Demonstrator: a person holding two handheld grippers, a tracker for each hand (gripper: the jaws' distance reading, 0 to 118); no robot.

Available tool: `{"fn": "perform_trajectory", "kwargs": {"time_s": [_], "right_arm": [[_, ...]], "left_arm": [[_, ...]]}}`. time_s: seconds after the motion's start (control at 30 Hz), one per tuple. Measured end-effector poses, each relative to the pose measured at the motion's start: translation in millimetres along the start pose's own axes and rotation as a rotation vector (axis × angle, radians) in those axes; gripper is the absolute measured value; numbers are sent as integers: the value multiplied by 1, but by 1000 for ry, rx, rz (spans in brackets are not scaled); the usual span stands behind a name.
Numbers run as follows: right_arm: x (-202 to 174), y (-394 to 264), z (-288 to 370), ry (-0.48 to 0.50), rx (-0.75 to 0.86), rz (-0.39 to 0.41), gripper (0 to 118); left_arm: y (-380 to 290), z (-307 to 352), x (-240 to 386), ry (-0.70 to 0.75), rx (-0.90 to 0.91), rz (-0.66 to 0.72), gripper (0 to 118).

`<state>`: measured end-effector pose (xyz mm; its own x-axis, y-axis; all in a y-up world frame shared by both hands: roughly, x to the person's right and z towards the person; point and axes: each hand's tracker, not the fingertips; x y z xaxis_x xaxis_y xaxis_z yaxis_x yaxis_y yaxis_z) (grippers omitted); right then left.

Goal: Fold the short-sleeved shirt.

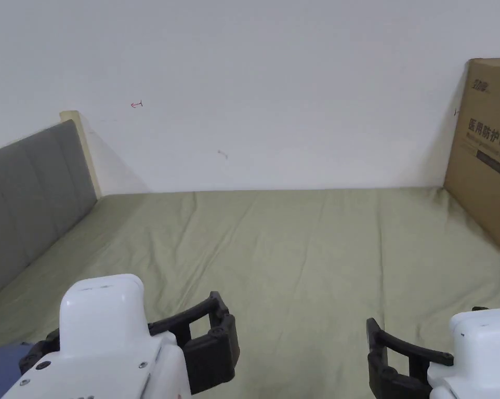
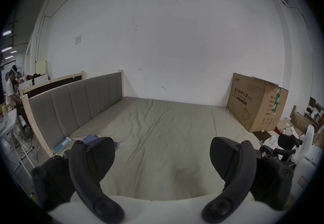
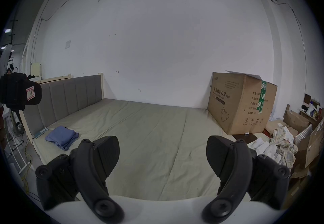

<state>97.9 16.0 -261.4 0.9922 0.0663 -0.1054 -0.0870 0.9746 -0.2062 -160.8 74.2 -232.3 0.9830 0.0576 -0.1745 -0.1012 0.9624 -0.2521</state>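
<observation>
We see an olive-green bed sheet (image 3: 154, 136) stretching to the white wall, a large cardboard box (image 3: 242, 103) standing at its right side. Our left gripper (image 2: 162, 156) and right gripper (image 3: 163, 154) hover level above its near edge, jaws spread wide, gripping nothing. The blue short-sleeved shirt (image 3: 61, 135) lies bunched near the sheet's left edge, just beside the grey headboard (image 3: 70, 94).

Even soft indoor light, faint shadows, gripper views dimmer, fisheye-warped with dark vignetted corners
</observation>
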Motion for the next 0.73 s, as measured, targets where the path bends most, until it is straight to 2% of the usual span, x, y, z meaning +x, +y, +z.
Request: {"fn": "perform_trajectory", "kwargs": {"time_s": [0.43, 0.73], "right_arm": [[1, -3, -1, -8, -18, -2, 103], [1, -4, 1, -14, -20, -1, 103]], "left_arm": [[-4, 0, 7, 25, 16, -88, 112], [-10, -2, 2, 32, 5, -71, 112]]}}
